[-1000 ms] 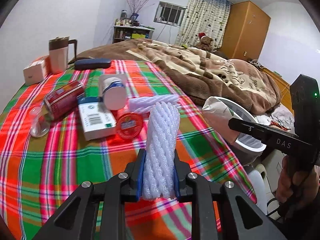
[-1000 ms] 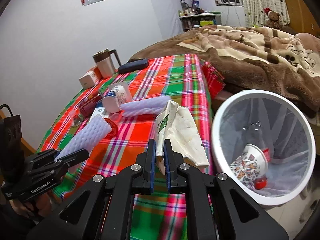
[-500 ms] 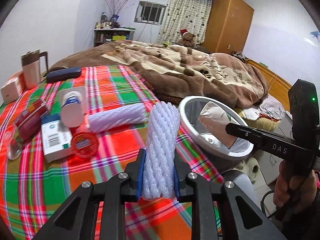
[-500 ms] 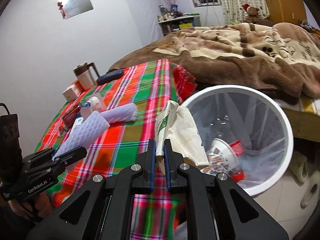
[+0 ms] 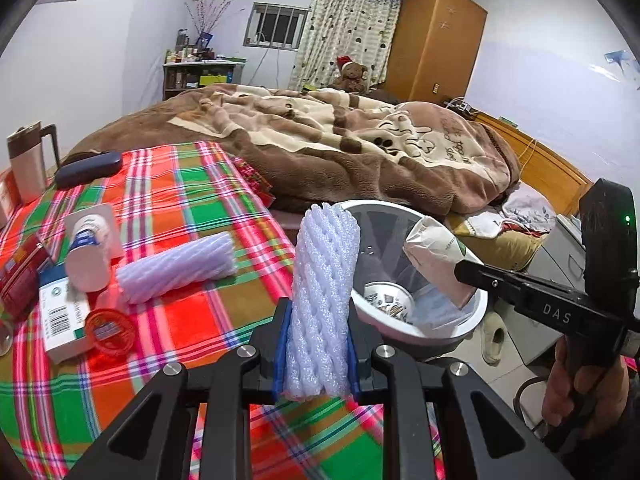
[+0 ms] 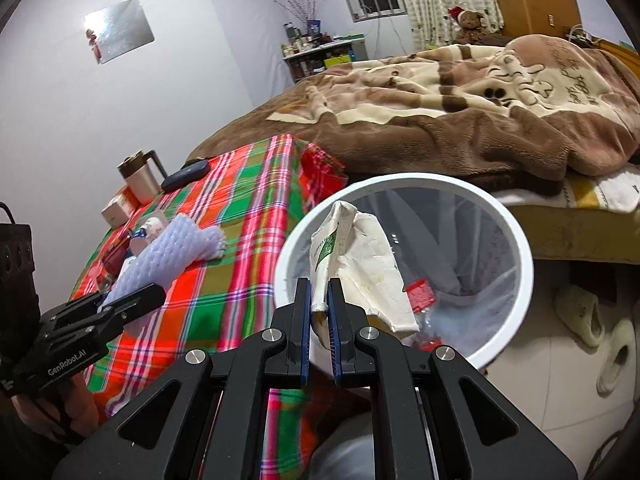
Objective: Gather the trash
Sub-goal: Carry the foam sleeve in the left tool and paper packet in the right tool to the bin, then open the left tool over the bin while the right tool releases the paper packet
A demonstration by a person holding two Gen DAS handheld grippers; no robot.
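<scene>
Left tongs point(image 5: 316, 354): clamped on the lower end of a white foam-net sleeve point(image 5: 322, 300), held upright over the near edge of the tabletop with the red-and-green plaid cloth point(image 5: 188, 208), just beside the bin. The sleeve is judged very light, soft and springy; it dents at the pads, so a hold across its body near one end suits it and no firm squeeze is needed.

Right tongs point(image 6: 319, 320): pressed together on the lower edge of a crumpled cream paper bag with green print point(image 6: 360, 264), which hangs over the mouth of the round white waste bin with a clear liner point(image 6: 516, 236). The bag is judged light, limp and non-fragile; a pinch at a folded edge holds it.

Bin contents: a patterned paper cup point(image 5: 390, 302), a small red item point(image 6: 418, 294), probably packaging, though the liner's glare obscures it.

Remaining on the tabletop: a second white foam-net sleeve point(image 5: 176, 266), lying flat, a white carton point(image 5: 64, 316), a red round lid point(image 5: 110, 330).
</scene>
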